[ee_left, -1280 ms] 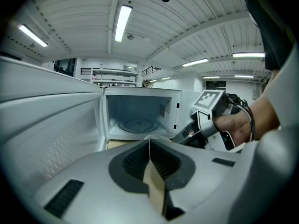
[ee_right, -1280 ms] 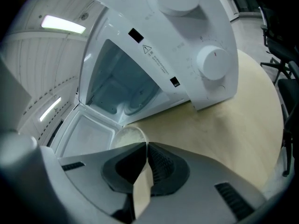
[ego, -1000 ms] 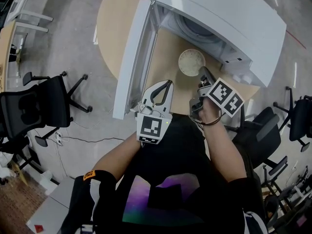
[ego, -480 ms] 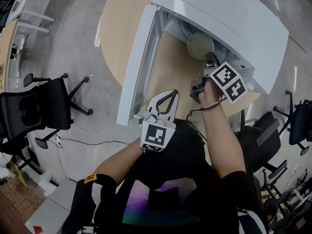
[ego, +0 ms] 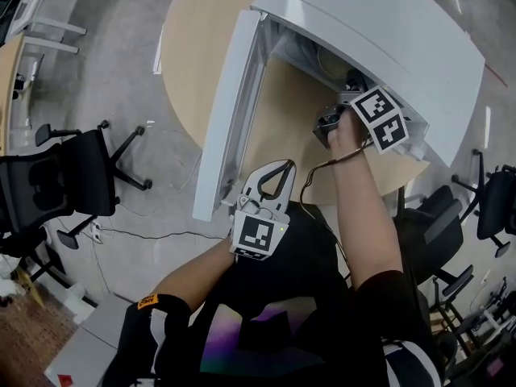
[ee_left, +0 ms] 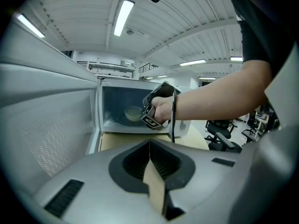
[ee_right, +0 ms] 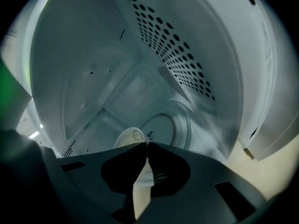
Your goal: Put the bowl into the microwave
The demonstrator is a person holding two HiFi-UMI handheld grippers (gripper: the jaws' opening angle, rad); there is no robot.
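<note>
Microwave [ego: 379,39] sits at 1 o'clock in head view, door [ego: 230,103] swung open. Its top hides the cavity and the right gripper [ego: 349,83] tips. Left gripper view fills that in: bowl [ee_left: 133,112] is inside the cavity, at 10 o'clock of the right gripper. Right gripper view: jaws clamped on the bowl rim, turntable [ee_right: 166,125] at its 3 o'clock. Left gripper [ego: 278,168] is at 6 o'clock, jaws pressed together, nothing between.

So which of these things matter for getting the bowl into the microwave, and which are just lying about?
In the job:
bowl
right gripper, jaws holding it
microwave
open door

Lying about:
left gripper, shut, empty
office chairs
</note>
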